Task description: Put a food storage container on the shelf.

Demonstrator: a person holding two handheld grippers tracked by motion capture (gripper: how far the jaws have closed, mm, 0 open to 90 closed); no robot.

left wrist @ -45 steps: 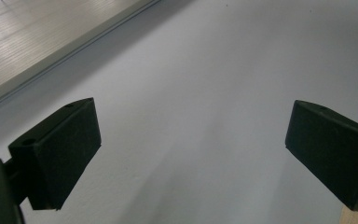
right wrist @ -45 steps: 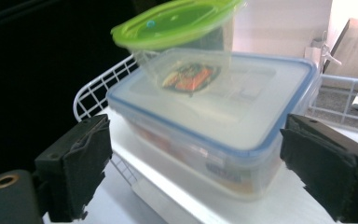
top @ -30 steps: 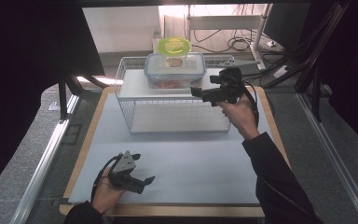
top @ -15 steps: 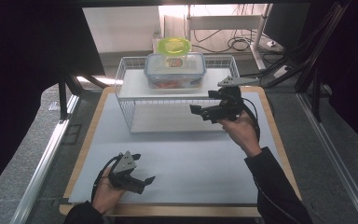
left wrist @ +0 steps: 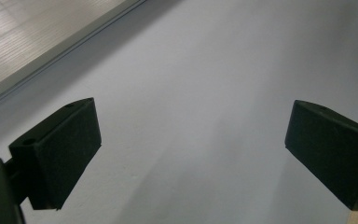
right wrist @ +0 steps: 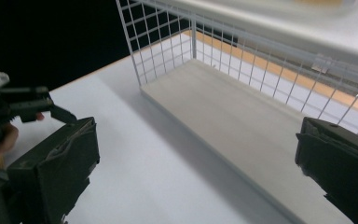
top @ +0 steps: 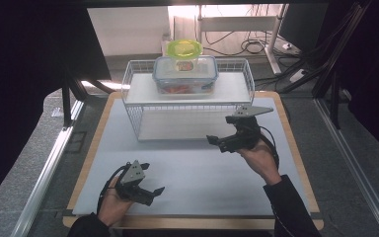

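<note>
Currently, the right hand-held gripper (top: 216, 142) is being held just in front of the wire rack (top: 187, 106), its jaws standing wide apart with nothing between them. On the rack's top shelf a clear container (top: 185, 74) is resting, with a green-lidded bowl (top: 184, 48) showing just behind it. Near the front edge of the table (top: 197, 173), the left hand-held gripper (top: 150, 178) is being held low, widely opened and empty.

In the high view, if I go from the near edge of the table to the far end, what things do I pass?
Left gripper → right gripper → wire rack → clear food box → round tub with green lid.
</note>
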